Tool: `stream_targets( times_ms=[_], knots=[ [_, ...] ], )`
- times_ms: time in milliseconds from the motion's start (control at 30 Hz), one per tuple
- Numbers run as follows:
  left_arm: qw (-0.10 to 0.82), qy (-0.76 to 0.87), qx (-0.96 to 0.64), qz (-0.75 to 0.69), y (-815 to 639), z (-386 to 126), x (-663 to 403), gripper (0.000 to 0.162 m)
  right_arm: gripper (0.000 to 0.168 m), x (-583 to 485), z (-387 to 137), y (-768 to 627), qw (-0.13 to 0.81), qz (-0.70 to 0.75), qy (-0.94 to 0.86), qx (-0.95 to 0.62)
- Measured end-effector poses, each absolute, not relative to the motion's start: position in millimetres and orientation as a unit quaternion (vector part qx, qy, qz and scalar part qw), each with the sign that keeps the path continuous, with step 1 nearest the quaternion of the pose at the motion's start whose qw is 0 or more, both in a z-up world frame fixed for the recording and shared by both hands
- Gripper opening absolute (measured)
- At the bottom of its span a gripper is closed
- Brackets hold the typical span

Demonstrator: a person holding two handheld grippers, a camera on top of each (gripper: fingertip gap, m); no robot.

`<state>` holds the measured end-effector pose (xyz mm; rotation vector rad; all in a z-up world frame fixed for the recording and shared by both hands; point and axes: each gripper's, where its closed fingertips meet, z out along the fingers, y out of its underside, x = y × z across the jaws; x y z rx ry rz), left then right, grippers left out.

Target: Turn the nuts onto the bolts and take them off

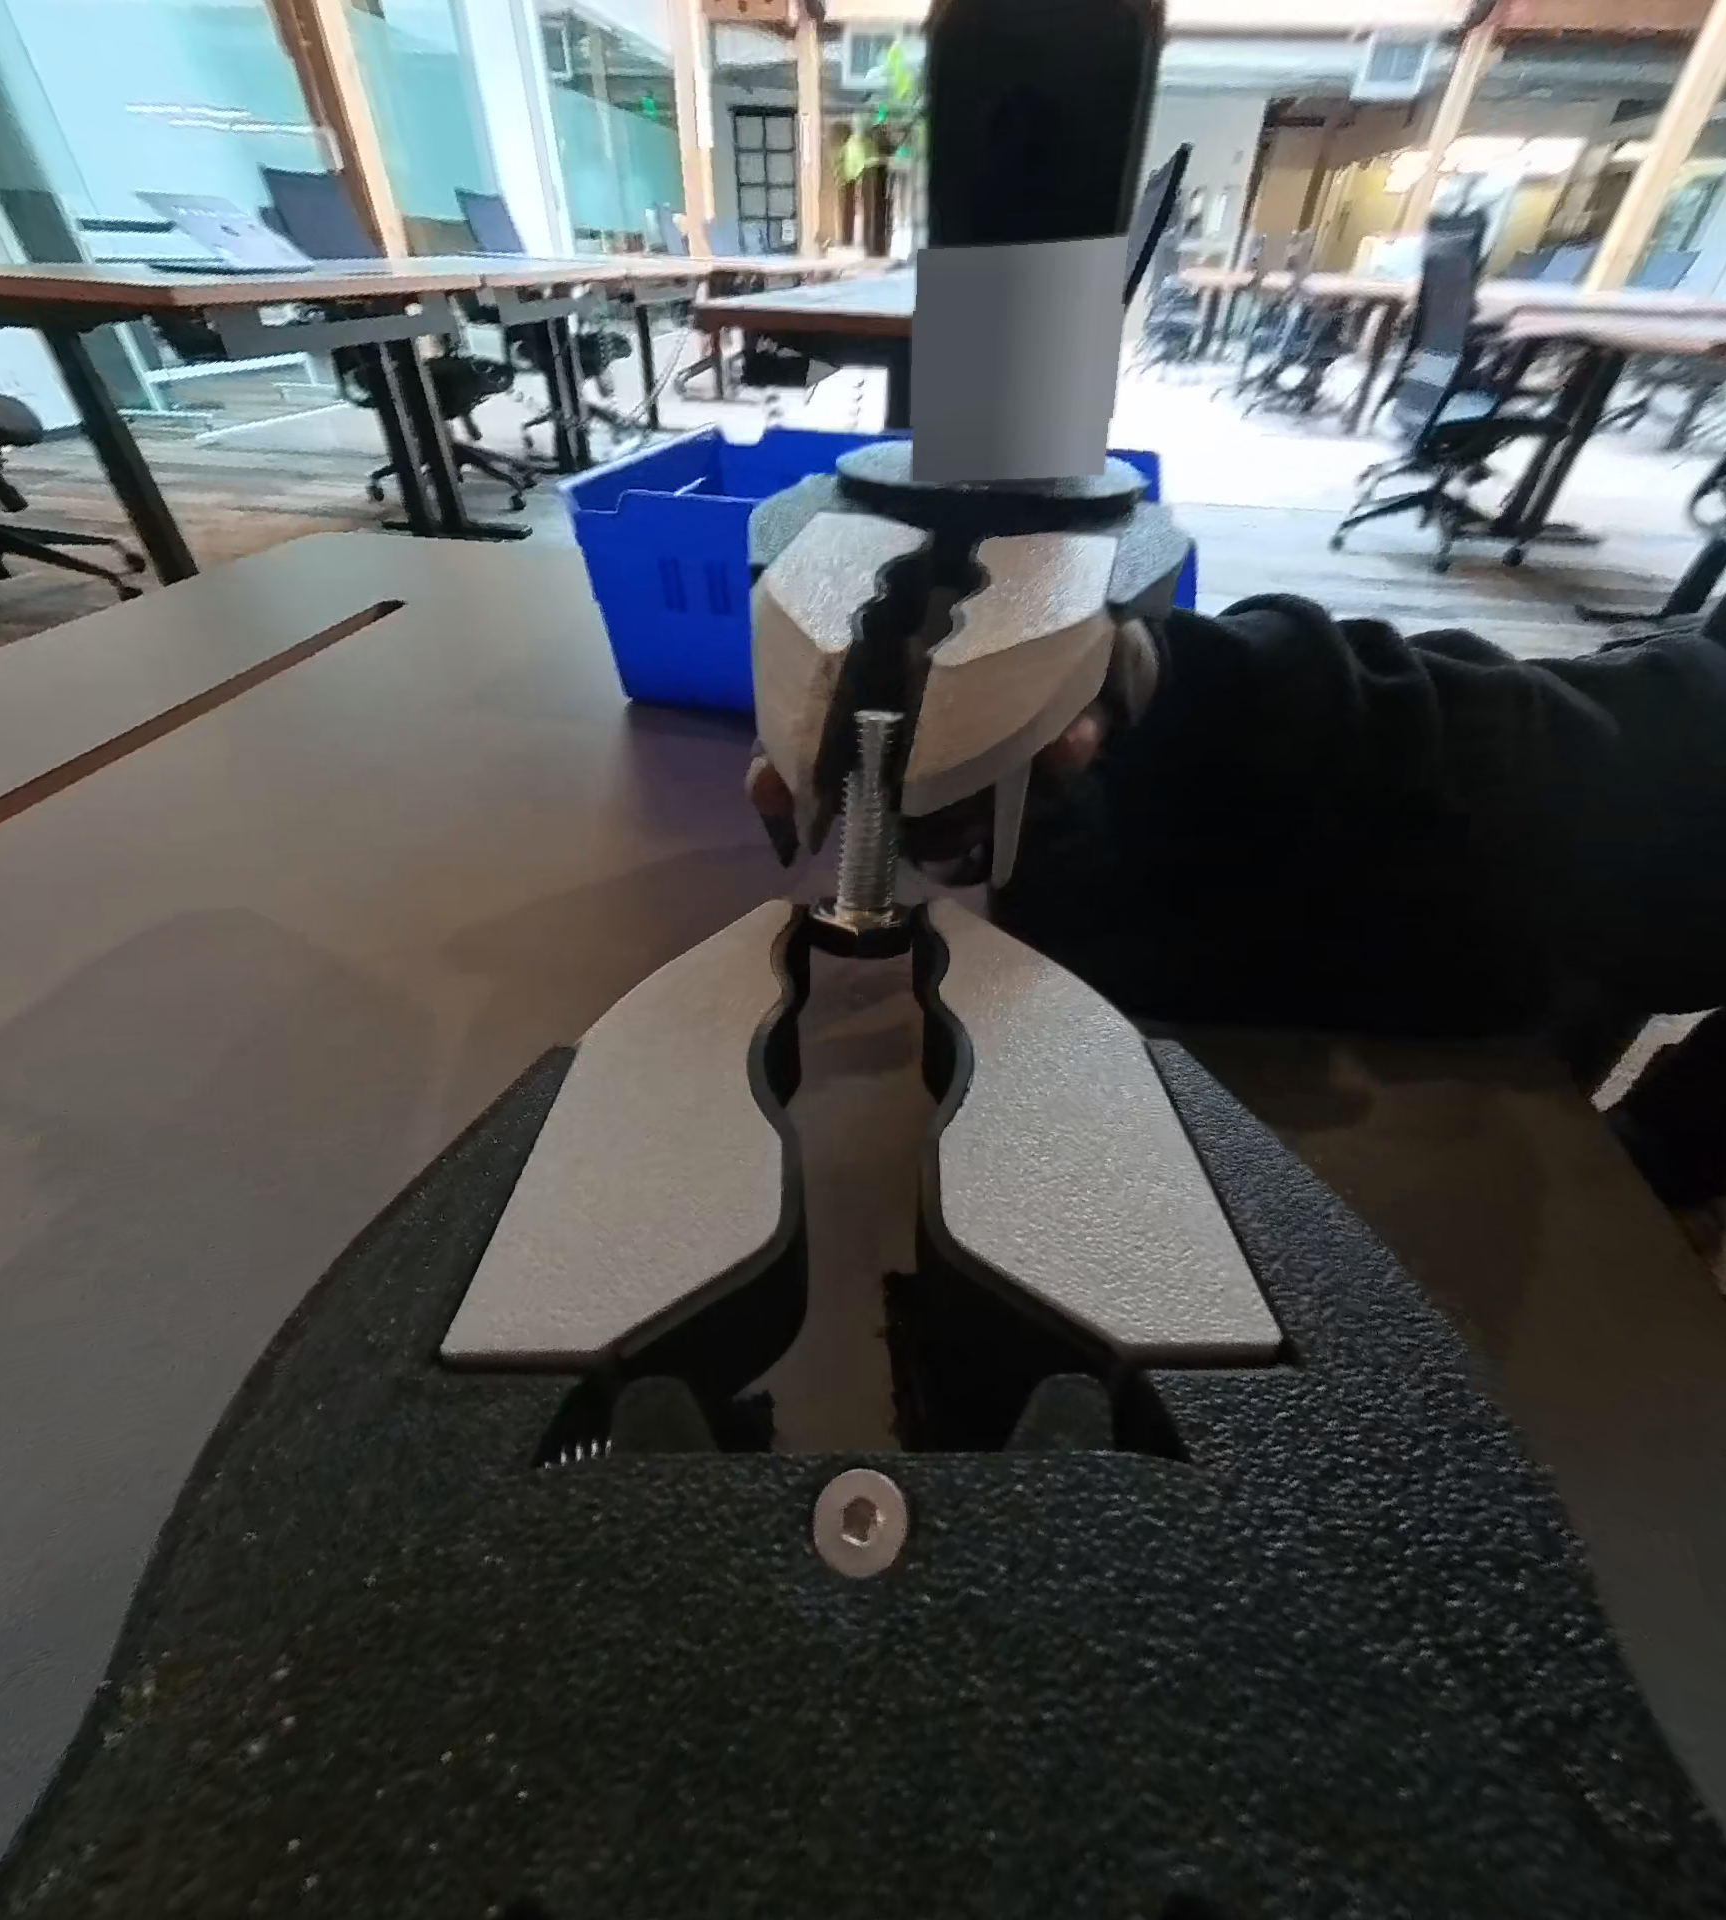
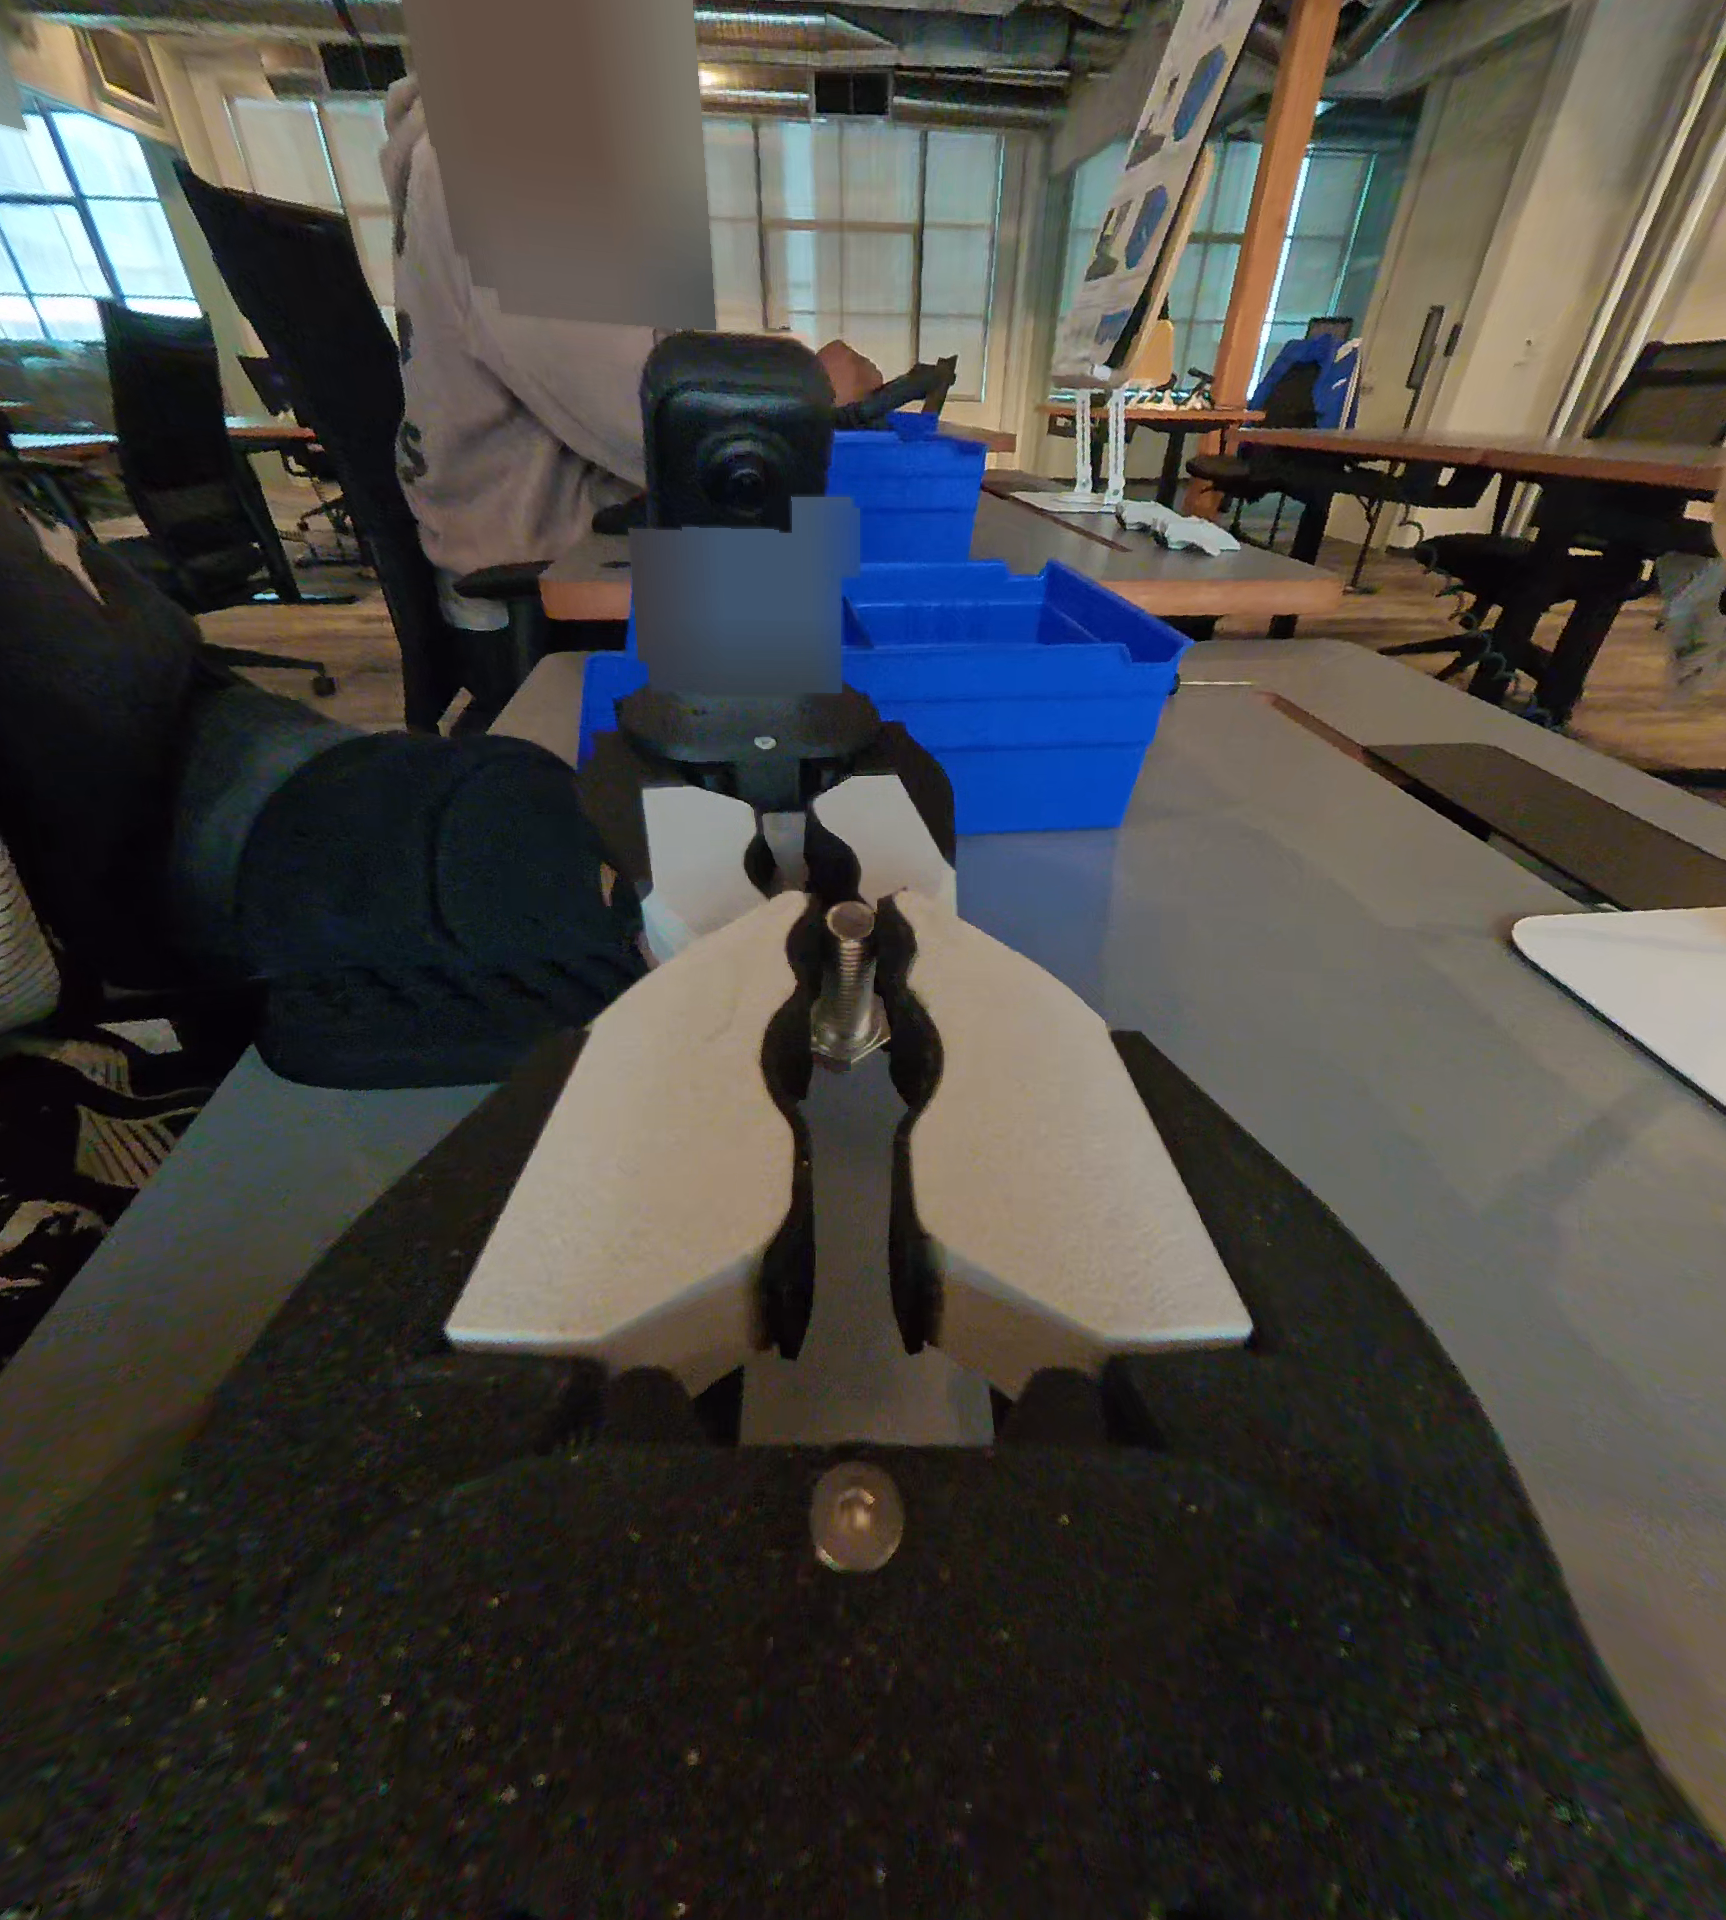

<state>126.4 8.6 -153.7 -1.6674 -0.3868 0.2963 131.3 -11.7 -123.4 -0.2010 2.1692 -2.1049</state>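
A silver bolt (image 1: 861,821) stands upright above the dark table (image 1: 319,831), thread end up, with a hex piece (image 1: 854,920) at its lower end; I cannot tell whether that is its head or a nut. My left gripper (image 1: 859,925) is shut on the hex piece at its tips. My right gripper (image 2: 851,920) faces it from the other side and is shut on the bolt's (image 2: 846,982) threaded shaft near the top. The hex piece (image 2: 848,1039) shows through the gap between the right fingers. The left gripper's white fingers (image 2: 693,862) show just behind.
Blue bins (image 2: 1025,717) stand on the table behind the grippers, one also in the left wrist view (image 1: 661,582). A white mat (image 2: 1690,997) lies at the table's right side. A dark sleeve (image 1: 1358,810) holds the right gripper. Another person (image 2: 485,416) sits at the adjoining table. My left and right fingertips are right by each other.
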Motion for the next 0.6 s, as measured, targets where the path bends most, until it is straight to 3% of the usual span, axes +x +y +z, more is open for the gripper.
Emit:
stream_targets(
  times_ms=[100,167,433,600],
  knots=[
    [0.617,-0.195,-0.743,0.173,-11,-149,118,0.052,0.009,129,-130,-14,0.049,-0.681,0.728,-0.063],
    [0.603,-0.22,-0.739,0.203,-29,-134,116,0.064,0.009,131,-137,-20,0.05,-0.664,0.743,-0.064],
    [0.559,-0.311,-0.672,0.373,-116,-55,145,0.06,0.009,139,-193,-51,0.074,-0.542,0.836,-0.042],
    [0.591,-0.313,-0.619,0.412,-146,-20,173,0.053,0.009,137,-211,-55,0.076,-0.5,0.862,-0.024]
  ],
)
